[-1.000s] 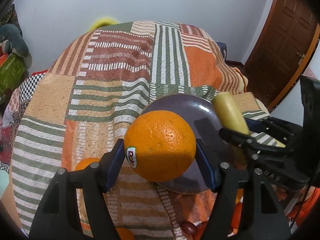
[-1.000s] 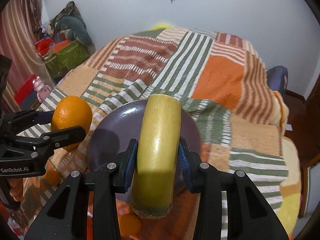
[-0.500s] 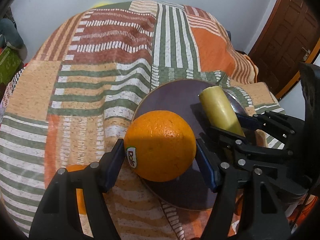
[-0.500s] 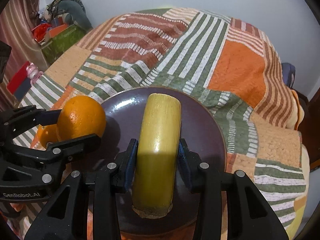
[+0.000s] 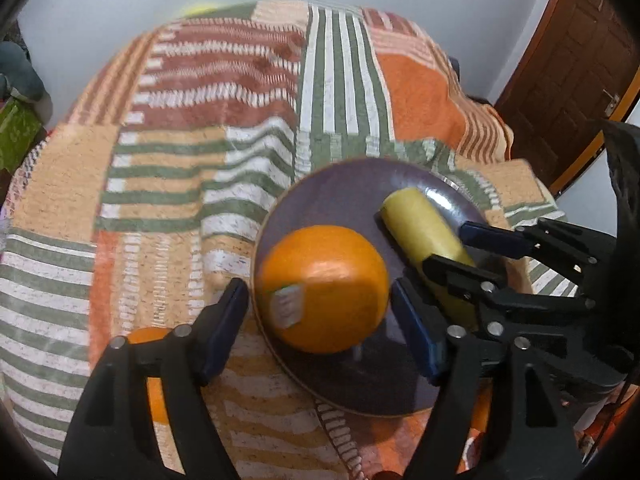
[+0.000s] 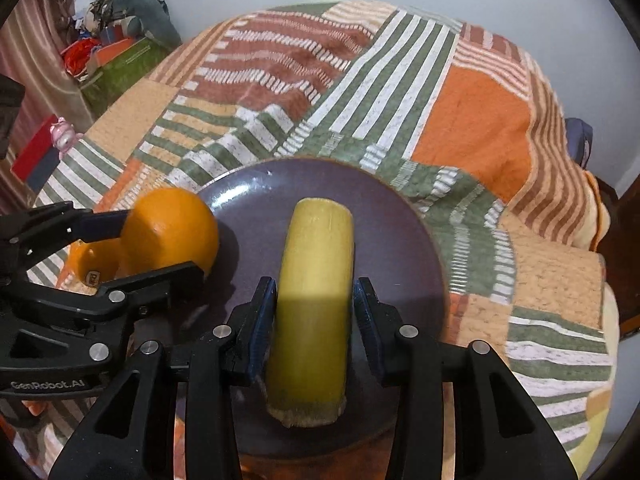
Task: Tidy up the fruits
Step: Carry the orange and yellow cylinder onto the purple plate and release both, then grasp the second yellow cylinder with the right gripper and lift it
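A dark purple plate [image 5: 344,196] [image 6: 256,196] lies on the patchwork blanket. An orange [image 5: 324,288] with a sticker sits on the plate's left part between the fingers of my left gripper [image 5: 320,320], whose jaws stand open with small gaps on both sides. It also shows in the right wrist view [image 6: 172,232]. A yellow cut fruit piece [image 6: 316,300] [image 5: 424,236] lies on the plate between the fingers of my right gripper [image 6: 314,320], whose jaws are slightly apart from it.
A second orange [image 5: 154,372] [image 6: 94,264] lies on the blanket left of the plate. More orange fruit shows low right behind the plate. A wooden door [image 5: 568,60] stands at right. Boxes and clutter [image 6: 116,52] sit at the far left.
Both grippers came down over the plate. The left jaws opened off the orange, which now rests on the plate. The right jaws have loosened around the yellow piece.
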A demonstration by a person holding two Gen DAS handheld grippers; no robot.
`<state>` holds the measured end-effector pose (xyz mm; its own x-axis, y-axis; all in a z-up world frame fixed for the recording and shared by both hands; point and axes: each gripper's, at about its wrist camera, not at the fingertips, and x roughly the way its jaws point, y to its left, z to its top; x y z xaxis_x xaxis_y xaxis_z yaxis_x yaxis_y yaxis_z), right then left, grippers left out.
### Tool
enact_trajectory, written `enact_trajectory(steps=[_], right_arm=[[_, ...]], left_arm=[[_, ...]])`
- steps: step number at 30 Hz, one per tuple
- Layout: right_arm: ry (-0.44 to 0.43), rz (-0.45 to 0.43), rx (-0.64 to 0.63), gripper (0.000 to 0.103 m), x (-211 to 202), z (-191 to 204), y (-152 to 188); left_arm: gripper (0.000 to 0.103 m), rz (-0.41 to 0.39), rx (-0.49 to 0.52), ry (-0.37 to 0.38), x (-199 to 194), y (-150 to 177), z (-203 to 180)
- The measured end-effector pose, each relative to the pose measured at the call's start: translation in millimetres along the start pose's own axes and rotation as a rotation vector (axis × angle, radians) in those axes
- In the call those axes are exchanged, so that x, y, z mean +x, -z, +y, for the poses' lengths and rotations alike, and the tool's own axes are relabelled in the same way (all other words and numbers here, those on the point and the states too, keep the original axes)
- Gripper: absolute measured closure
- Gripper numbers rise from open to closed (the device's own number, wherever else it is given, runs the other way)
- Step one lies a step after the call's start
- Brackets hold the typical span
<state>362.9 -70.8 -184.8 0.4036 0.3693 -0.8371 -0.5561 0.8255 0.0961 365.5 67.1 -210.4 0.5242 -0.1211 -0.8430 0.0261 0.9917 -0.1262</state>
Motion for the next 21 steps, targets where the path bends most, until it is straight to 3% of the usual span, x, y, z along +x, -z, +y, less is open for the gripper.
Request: enact_trajectory(steps=[3, 11, 15, 21], right_arm=[[0.008, -0.033, -0.010, 0.057, -19, 1, 1], [-0.050, -0.128, -0.023, 0.057, -84, 14, 24], [-0.080, -0.160, -0.041, 0.057, -114, 27, 44], [-0.131, -0.153, -0.081, 0.056, -132, 51, 81]], left_arm=[[0.018, -0.073, -0.015, -0.031, -27, 2, 0], [0.018, -0.150, 0.059, -0.094, -94, 33, -5], [0.015, -0.156, 0.085, -0.112, -118, 61, -7], [0.014, -0.104, 0.080, -0.095, -133, 110, -3]])
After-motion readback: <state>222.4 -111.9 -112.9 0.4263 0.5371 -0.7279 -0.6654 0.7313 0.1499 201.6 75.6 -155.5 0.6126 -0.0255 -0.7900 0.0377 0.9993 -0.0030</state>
